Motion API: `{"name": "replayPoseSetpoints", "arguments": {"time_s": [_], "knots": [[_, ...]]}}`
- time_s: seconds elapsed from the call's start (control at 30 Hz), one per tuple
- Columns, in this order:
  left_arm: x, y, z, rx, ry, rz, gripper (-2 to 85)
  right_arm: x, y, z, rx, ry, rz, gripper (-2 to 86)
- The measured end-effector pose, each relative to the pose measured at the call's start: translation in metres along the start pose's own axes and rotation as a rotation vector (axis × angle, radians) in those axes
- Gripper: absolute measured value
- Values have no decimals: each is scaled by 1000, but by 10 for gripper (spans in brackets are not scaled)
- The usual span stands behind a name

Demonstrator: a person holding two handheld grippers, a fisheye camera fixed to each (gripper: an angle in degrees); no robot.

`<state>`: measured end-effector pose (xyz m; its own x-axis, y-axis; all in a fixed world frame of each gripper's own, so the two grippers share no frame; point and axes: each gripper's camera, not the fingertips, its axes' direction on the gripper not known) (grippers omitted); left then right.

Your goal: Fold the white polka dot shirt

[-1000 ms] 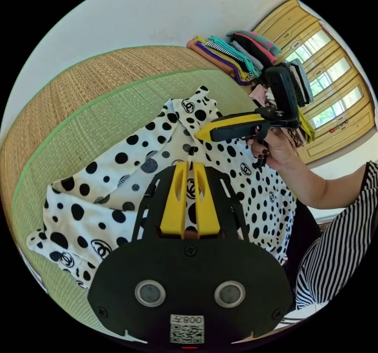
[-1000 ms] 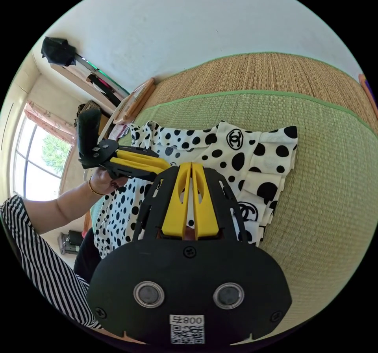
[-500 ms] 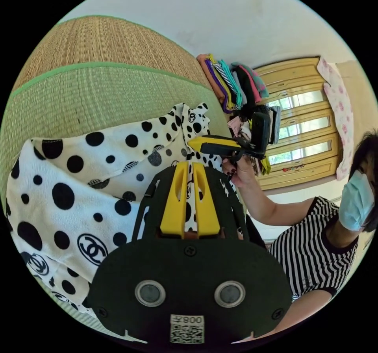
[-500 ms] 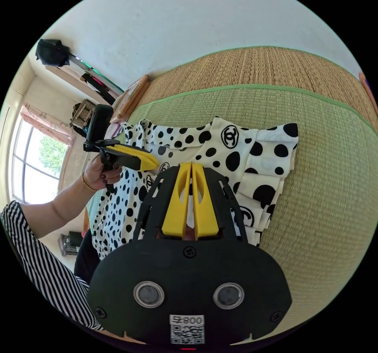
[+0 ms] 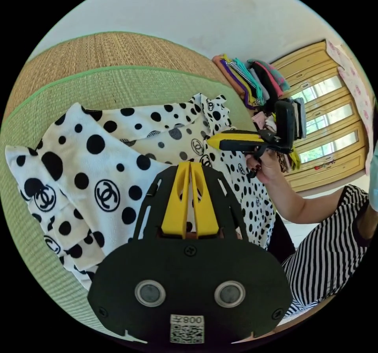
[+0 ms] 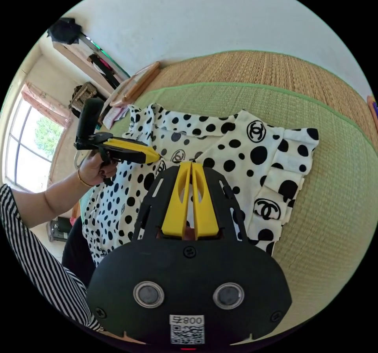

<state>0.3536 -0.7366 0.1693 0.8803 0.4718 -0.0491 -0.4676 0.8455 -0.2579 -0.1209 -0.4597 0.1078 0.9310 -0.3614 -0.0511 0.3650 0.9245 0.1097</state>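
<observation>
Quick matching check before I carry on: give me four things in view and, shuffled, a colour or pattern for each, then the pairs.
Things:
1. shirt
2. mat
3. person's top
4. left gripper

Looks:
A. black and white stripes
B. yellow jaws on a black body
C. white with black dots
D. green woven

Pairs: 1-C, 2-D, 3-A, 4-B
</observation>
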Motion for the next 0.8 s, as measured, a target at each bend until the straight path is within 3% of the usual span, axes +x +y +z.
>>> {"name": "replayPoseSetpoints", "arguments": {"time_s": [0.27, 0.37, 0.6, 0.8], "knots": [[-20, 56, -61, 257, -278, -121, 1, 11, 10, -32, 96, 58, 31, 0], [-46, 63, -58, 225, -394, -200, 2, 31, 1, -39, 118, 135, 77, 0], [-47, 101, -52, 239, -442, -191, 2, 61, -2, -40, 108, 149, 148, 0], [-49, 137, -64, 270, -373, -219, 2, 66, 8, -59, 136, 86, 162, 1]]}}
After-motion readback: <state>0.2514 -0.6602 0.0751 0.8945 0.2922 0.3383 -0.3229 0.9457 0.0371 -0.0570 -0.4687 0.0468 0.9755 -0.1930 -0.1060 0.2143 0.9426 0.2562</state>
